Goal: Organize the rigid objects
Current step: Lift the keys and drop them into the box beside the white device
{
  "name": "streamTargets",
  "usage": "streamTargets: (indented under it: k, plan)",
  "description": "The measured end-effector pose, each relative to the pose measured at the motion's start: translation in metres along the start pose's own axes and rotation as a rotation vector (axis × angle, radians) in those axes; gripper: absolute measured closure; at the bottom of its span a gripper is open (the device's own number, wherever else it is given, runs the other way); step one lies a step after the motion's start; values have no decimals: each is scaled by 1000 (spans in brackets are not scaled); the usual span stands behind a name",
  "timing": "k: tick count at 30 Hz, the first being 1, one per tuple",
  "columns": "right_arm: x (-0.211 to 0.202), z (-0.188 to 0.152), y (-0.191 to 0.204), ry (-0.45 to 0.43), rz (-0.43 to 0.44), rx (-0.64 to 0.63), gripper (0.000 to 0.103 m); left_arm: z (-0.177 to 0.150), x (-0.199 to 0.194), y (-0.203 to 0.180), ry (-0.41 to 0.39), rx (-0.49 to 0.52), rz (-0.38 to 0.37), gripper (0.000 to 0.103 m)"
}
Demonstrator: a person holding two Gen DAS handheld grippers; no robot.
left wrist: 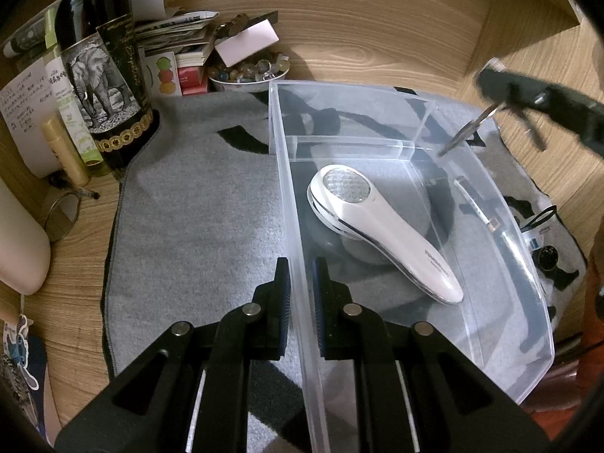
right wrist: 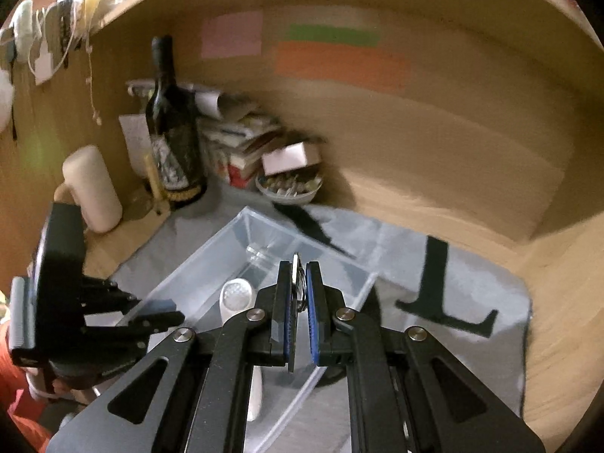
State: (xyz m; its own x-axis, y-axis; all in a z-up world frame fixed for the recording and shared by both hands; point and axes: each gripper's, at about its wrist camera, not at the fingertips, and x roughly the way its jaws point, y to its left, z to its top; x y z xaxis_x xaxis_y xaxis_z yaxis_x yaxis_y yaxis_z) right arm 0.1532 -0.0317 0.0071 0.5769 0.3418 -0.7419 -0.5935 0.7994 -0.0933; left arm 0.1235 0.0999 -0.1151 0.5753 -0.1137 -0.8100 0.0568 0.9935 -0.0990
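Straddling the near left wall of the clear plastic divided storage bin [left wrist: 281,173], the left hand-held gripper [left wrist: 302,294] has one finger outside and one inside; its jaws stand slightly apart with the thin wall between them, and whether the pads actually press it cannot be told. Just ahead and right of that gripper, inside the bin's large compartment, lies the white handheld fabric shaver with a round mesh head [left wrist: 377,226]; grey lettering runs along its handle but is too small to read. Farther right, a slim black-and-silver stick-shaped item [left wrist: 476,204] rests against the bin's right wall.

The right hand-held gripper [right wrist: 300,302] is pressed together on a thin flat metallic object [right wrist: 297,283], seen edge-on between the blue pads and hanging over the bin's far compartments; what it is cannot be made out.

The bin sits on a grey fabric mat with black markings [left wrist: 196,226] spread over the wooden worktop [left wrist: 377,19]. Far ahead and left of the left gripper stands a dark glass wine bottle with an elephant drawing on its label [left wrist: 102,75]; the script on the label is unreadable. Beside it are a stack of papers and booklets [left wrist: 177,34], a small bowl of glass marbles [left wrist: 249,71] and a handwritten white note [left wrist: 24,102], illegible.
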Motion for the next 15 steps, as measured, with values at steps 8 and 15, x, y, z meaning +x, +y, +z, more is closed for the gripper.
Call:
streamTargets:
  k: [8, 15]
  plan:
    - [44, -15, -1, 133, 20, 1, 97, -1, 0, -1, -2, 1, -3, 91]
    - [59, -21, 2, 196, 24, -17, 97, -1, 0, -1, -2, 3, -1, 91]
